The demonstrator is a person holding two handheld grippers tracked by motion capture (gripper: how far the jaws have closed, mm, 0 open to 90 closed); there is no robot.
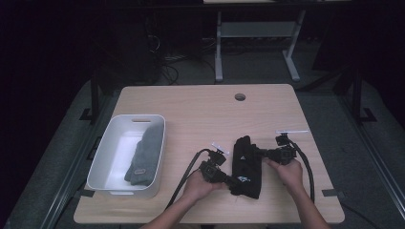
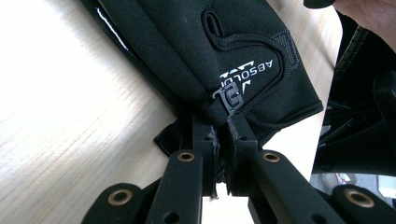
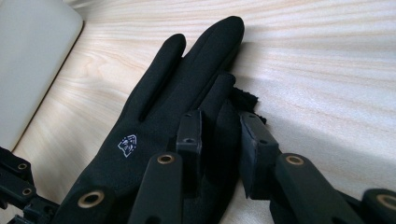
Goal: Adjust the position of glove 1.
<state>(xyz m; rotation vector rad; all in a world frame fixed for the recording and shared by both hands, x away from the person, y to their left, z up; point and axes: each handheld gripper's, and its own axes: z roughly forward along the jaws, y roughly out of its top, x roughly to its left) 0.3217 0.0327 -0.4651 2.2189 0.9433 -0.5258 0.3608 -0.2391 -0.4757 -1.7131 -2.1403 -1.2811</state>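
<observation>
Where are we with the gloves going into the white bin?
One grey glove already lies in the white bin. The black glove is in hand but still flat on the table: the left gripper is clamped on its cuff, and the right gripper straddles a finger of it. Left, by the look of it: lift it and carry it to the bin.

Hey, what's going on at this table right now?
A person is working a black fabric glove on the light wooden table with a pair of tongs in each hand. The left tongs are shut on the glove's cuff, near its white lettering. The right tongs sit around one of the glove's fingers, with a gap showing beside the far jaw. To the left, a white plastic bin already holds a grey glove.
</observation>
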